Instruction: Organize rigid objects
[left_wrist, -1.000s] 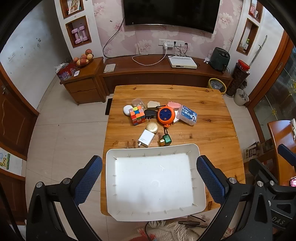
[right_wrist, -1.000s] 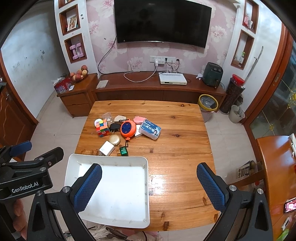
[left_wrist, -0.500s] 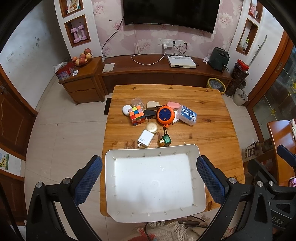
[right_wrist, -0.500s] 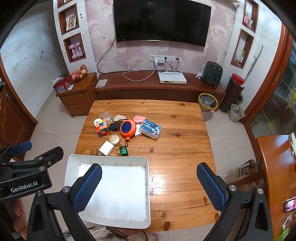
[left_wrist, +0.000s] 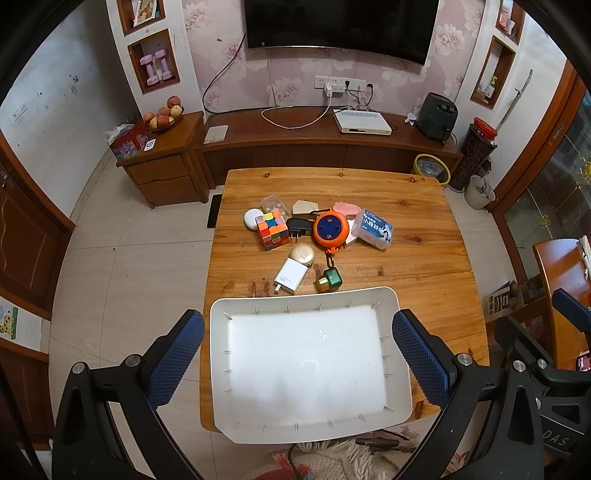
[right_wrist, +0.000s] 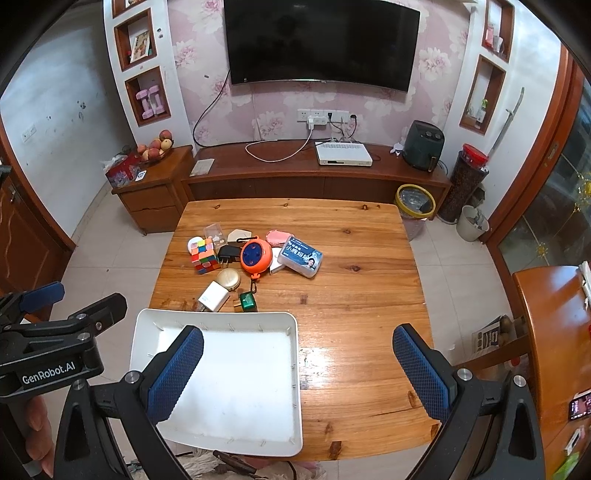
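Nothing has shifted — both grippers, left (left_wrist: 297, 354) and right (right_wrist: 298, 365), gape wide above the white tray (left_wrist: 221, 332); the cube (left_wrist: 272, 229) and charger (left_wrist: 291, 275) lie just beyond the tray.

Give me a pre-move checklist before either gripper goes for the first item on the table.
1. Left gripper open and holding nothing: ok.
2. Right gripper open and holding nothing: ok.
3. White tray has nothing in it, ready to receive: ok.
4. White charger and green block lie nearest the tray, tops unobstructed: ok.
5. Rubik's cube free of neighbours: not ok, the black plug sits against it.
6. Tray fully supported: not ok, its near edge overhangs the table.
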